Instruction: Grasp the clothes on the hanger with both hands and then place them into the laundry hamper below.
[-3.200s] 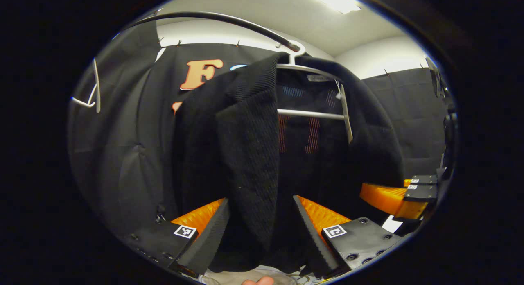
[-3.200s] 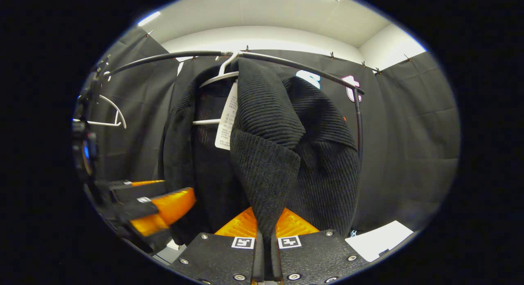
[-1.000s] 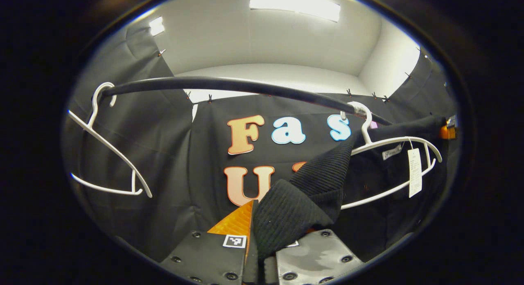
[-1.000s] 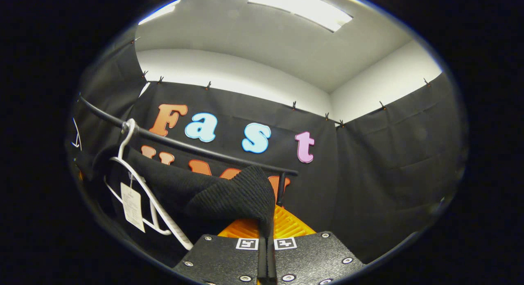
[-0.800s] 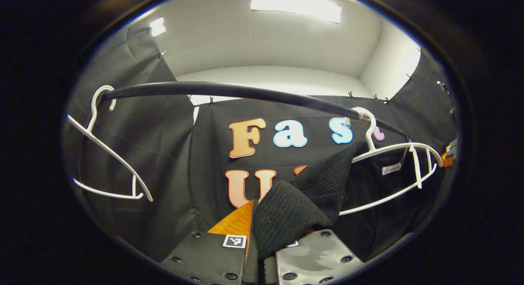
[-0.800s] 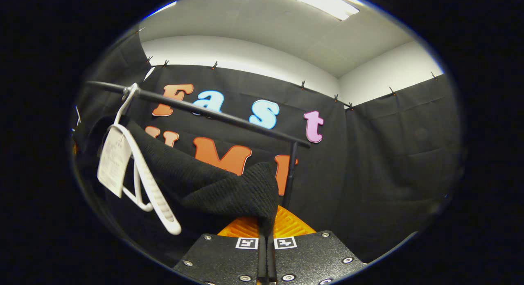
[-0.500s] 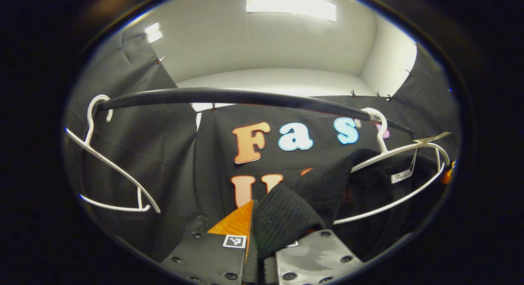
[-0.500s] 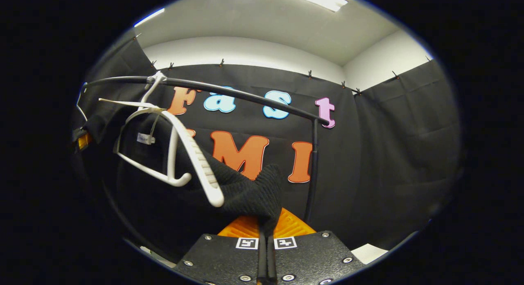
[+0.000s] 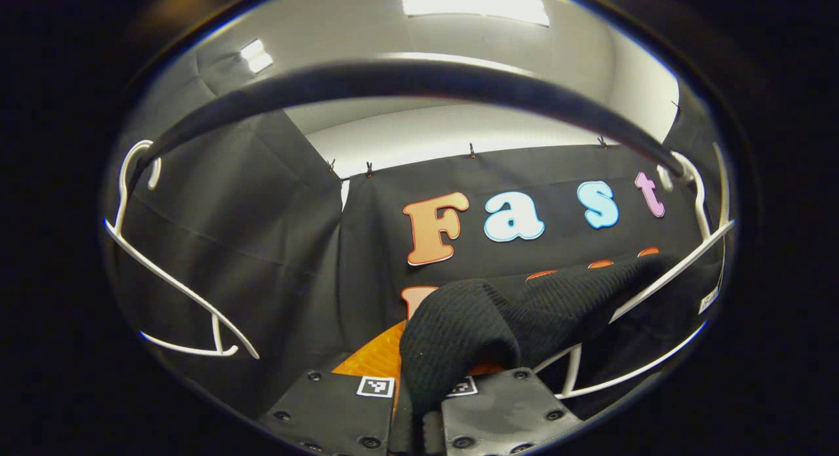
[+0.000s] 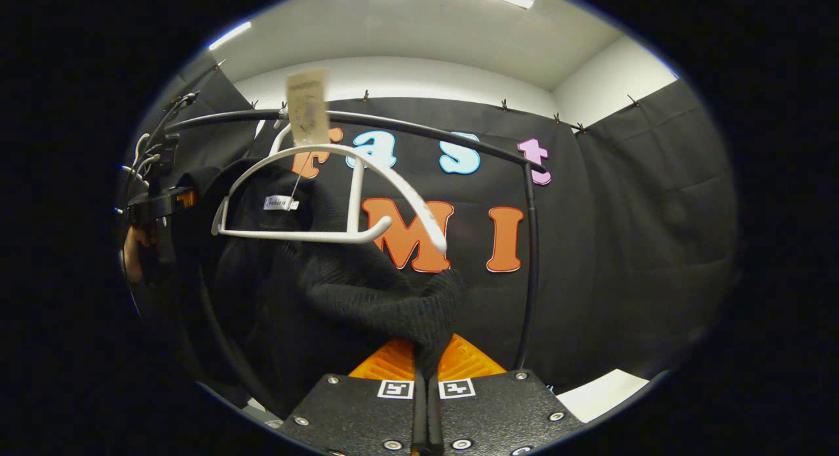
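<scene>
In the right gripper view, the right tongs (image 10: 426, 403) stood closed on a fold of the black knit garment (image 10: 341, 299), both fingers pressing the cloth. The garment sagged to the left beneath a white hanger (image 10: 341, 181), tilted and hooked on the black rail (image 10: 419, 130). A paper tag (image 10: 307, 106) stuck up above the hanger. At far left the other tongs (image 10: 157, 204) and a hand (image 10: 133, 253) held the garment's other end.

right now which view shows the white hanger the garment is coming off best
The right gripper view: the white hanger shows nearly whole, tilted, above the black garment. The left gripper view catches it at the right edge, partly behind cloth.
</scene>
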### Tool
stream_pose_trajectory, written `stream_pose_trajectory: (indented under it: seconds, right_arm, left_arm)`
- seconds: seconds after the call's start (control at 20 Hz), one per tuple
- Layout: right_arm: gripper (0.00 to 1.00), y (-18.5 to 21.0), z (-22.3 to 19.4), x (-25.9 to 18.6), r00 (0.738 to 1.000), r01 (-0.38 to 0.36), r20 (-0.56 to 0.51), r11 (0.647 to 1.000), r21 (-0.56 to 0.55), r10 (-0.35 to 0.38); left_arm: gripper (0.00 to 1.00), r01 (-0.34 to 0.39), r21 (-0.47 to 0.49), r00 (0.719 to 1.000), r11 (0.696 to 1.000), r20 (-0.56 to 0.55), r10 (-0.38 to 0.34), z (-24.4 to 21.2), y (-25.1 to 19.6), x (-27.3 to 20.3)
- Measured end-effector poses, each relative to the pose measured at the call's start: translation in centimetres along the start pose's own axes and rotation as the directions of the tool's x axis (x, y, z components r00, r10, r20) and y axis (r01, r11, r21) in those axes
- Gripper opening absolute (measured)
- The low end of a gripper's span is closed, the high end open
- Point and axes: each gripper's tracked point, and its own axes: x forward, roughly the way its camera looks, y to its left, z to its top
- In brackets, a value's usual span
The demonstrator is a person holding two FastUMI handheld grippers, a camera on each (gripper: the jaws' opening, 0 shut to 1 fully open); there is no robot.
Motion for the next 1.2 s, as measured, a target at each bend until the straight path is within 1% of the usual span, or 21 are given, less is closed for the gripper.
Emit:
stream_pose_trajectory:
  seconds: [0.05,0.15,0.3,0.45,0.65,0.9,1.0,1.2]
  right_arm:
    - [0.0,0.1,-0.9,0.0,1.0,0.0,-0.016,1.0,-0.004,0.0]
    - [0.0,0.5,-1.9,0.2,1.0,-0.008,-0.025,1.0,0.007,0.008]
    - [0.0,2.1,-2.4,-0.5,0.999,-0.04,-0.036,0.999,0.025,0.041]
    - [0.0,3.8,-3.9,-1.1,0.996,-0.075,-0.057,0.997,-0.008,0.075]
    - [0.0,6.7,-5.4,-2.3,0.988,-0.126,-0.087,0.992,0.01,0.126]
    - [0.0,8.8,-6.6,-3.1,0.977,-0.182,-0.107,0.983,0.02,0.183]
    - [0.0,9.9,-5.9,-4.2,0.973,-0.208,-0.1,0.978,0.034,0.21]
    - [0.0,12.2,-4.3,-4.4,0.962,-0.262,-0.074,0.964,0.042,0.265]
  left_arm:
    - [0.14,-0.002,0.008,1.0,1.0,-0.027,0.002,-1.4,0.2,0.8]
    - [0.14,-0.003,-0.02,0.998,1.0,-0.058,0.002,-3.4,0.7,1.3]
    - [0.14,-0.005,-0.014,0.996,1.0,-0.093,0.004,-5.7,2.5,1.2]
    - [0.14,0.005,0.007,0.992,1.0,-0.129,-0.004,-6.9,2.8,-0.6]
    - [0.14,0.002,0.044,0.985,0.999,-0.173,0.006,-8.7,4.7,-3.0]
    - [0.14,0.016,0.039,0.977,0.999,-0.214,-0.007,-9.2,5.4,-6.4]
    - [0.14,0.018,0.021,0.975,1.0,-0.22,-0.013,-8.8,5.5,-7.9]
    - [0.14,0.024,-0.021,0.973,0.999,-0.23,-0.028,-8.1,5.5,-11.2]
